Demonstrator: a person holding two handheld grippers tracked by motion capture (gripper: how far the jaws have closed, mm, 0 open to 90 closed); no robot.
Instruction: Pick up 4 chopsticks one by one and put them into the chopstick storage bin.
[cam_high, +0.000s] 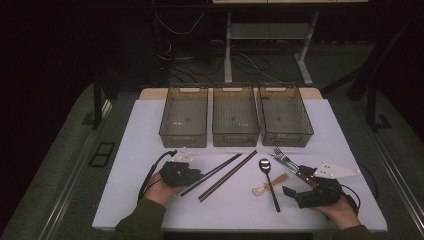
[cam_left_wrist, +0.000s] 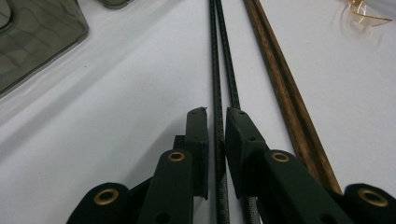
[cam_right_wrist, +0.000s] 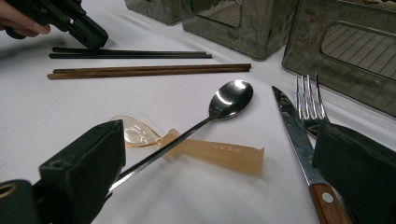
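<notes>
White table (cam_high: 150, 200) in a dark room, with three smoky plastic bins (cam_high: 235, 116) lined up at the back, all looking empty. The left gripper (cam_left_wrist: 217, 128) has its jaws nearly closed around the black chopsticks (cam_left_wrist: 218, 70), which run diagonally toward the bins, brown chopsticks (cam_high: 227, 175) just beside them. The right gripper (cam_right_wrist: 219, 172) sits wide open, holding nothing, over the metal spoon (cam_right_wrist: 205, 122), amber plastic spoon (cam_right_wrist: 212, 151), knife (cam_right_wrist: 296, 135) and fork (cam_right_wrist: 308, 100).
</notes>
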